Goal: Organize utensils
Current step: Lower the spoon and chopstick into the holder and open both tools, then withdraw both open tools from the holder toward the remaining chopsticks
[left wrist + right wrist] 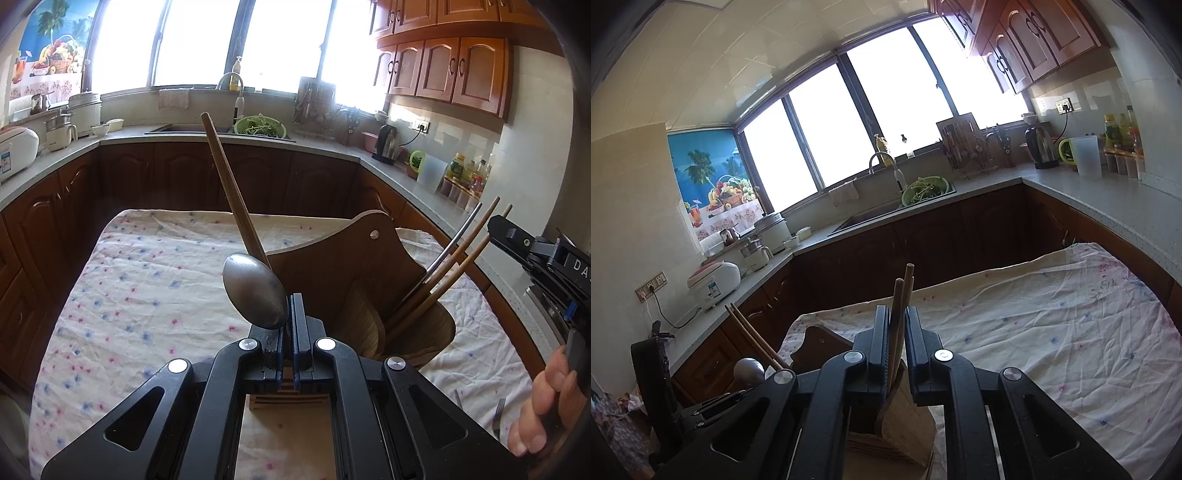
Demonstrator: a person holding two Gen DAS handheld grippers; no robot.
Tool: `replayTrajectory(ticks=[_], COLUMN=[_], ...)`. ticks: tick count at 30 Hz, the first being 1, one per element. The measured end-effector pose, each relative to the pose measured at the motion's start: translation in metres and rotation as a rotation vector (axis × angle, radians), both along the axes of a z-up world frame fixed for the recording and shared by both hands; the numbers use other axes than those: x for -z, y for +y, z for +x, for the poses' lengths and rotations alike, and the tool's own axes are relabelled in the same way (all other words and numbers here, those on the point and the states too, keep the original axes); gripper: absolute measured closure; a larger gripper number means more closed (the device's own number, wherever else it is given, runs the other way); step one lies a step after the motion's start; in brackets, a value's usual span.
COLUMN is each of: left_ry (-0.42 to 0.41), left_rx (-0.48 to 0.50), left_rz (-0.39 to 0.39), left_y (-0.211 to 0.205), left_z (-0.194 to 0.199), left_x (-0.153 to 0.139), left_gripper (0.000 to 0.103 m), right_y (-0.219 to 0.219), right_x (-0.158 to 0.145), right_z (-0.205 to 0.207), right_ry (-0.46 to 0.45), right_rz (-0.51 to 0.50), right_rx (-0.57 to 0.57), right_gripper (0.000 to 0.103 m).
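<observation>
Wooden utensil holder [369, 280] right in front of me, standing on the bench [147, 280], and it's already crowded: a steel handle and two wooden chopsticks [465, 251] lean out of its right side. Down at the right edge of the left view, two forks [496, 413] lie on the cloth just beside my right hand [546, 413].

The bench wears a wrinkled white cloth with small pink and blue flowers. Around it runs a grey worktop on dark wood cabinets, with a sink, a green colander [260, 127] of greens, a kettle [386, 144] and a rice cooker [714, 282], all under bright blown-out windows.

My left claw [290, 314] is pinched tight; a metal spoon [255, 291] bowl sits right against its left finger, a long wooden stick [232, 192] rising behind. Whether I'm gripping either, I can't tell.

My right claw [897, 325] stands slightly parted over the holder, a pair of wooden chopsticks [899, 306] upright between the fingers [881, 332]; whether they're still pinched is unclear.
</observation>
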State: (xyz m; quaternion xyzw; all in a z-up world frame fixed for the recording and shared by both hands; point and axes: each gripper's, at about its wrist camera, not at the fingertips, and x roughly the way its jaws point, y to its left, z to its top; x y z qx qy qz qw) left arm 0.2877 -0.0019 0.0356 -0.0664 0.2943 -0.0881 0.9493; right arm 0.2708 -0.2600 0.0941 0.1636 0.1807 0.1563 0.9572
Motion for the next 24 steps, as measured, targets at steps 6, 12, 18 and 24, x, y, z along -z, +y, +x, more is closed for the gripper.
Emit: replayTrajectory(ticks=[6,12,18,24], left_ry=[0.004,-0.011,-0.046,-0.042], left_rx=[-0.003,0.020,0.004,0.000], left_rz=[-0.012,-0.021,-0.020,-0.032], left_y=[0.003,-0.002,-0.003,0.002], left_z=[-0.005,-0.017,-0.034,-0.050], left_x=[-0.004,-0.008,-0.013,-0.013], left_gripper=[0.095,0.077,0.040,0.037], right_y=[-0.004,-0.012,-0.023,-0.035], right_x=[-0.001,-0.005,-0.010,-0.008], right_z=[-0.002,-0.012,-0.032,-0.054], right_ry=[0.008,-0.006,-0.038,-0.037], right_rz=[0.014,0.045,0.090,0.117], right_rx=[-0.003,-0.006,-0.008,-0.005], right_gripper=[0.084,0.052,0.023,0.020])
